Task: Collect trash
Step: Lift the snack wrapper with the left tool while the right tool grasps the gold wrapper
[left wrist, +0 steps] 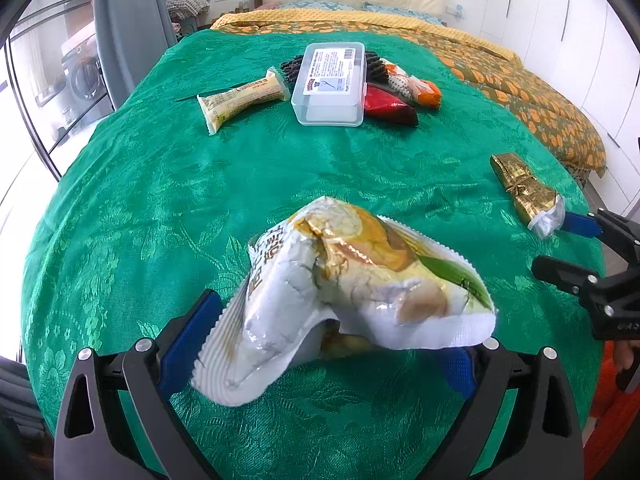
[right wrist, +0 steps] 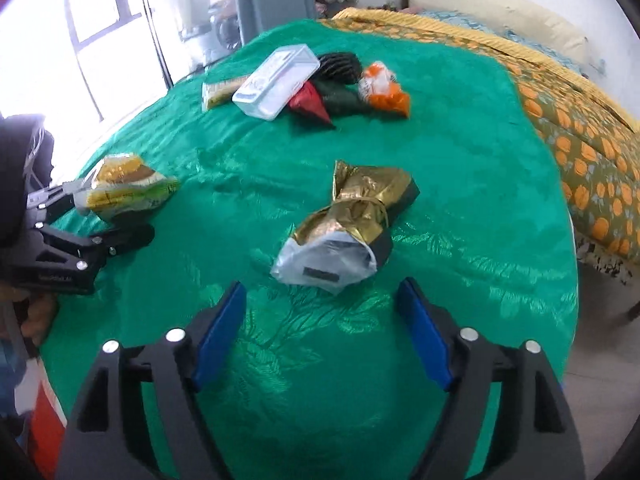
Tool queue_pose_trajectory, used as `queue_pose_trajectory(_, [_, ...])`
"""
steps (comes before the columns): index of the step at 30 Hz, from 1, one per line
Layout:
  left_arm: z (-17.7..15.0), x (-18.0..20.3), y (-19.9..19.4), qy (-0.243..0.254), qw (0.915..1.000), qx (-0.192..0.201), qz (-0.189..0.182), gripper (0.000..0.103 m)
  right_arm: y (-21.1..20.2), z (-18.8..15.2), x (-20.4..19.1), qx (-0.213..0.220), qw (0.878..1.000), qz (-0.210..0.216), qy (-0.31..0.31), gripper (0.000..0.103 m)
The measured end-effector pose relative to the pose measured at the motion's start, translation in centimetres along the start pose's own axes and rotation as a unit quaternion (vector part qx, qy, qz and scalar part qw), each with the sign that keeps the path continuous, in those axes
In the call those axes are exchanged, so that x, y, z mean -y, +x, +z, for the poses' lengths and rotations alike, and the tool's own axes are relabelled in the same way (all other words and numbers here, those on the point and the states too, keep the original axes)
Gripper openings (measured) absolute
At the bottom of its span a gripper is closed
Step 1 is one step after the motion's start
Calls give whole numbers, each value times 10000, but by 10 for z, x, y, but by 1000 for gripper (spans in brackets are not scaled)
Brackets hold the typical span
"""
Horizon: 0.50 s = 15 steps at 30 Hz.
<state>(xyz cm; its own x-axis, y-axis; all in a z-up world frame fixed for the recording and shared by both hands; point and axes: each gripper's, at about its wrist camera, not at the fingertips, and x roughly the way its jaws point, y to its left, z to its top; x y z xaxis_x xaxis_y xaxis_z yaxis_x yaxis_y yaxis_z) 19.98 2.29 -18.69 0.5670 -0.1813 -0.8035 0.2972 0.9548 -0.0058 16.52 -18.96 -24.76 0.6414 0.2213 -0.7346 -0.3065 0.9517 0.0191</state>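
Already we hold one snack wrapper [left wrist: 352,280] clenched in our left claw [left wrist: 332,344]. Our right claw [right wrist: 320,328], released and empty, is near the gold wrapper [right wrist: 352,216] on the bed [right wrist: 460,280]; far wrappers [right wrist: 352,88] are left.

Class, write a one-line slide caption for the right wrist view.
Open right gripper approaches a gold foil wrapper on the green bedspread.
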Motion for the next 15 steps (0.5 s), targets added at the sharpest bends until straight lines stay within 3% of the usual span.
queue_pose_trajectory(3, [0, -1, -1, 18, 9999, -4, -131, 97, -4, -5, 0, -70, 9999, 69, 135, 87])
queue_pose_trajectory(8, [-6, -11, -12, 164, 9965, 24, -815, 97, -20, -6, 17, -230, 9985, 136, 485, 88])
queue_pose_trajectory(15, [16, -7, -27, 146, 9955, 49, -934, 97, -13, 30, 37, -358, 9922, 206, 1179, 88])
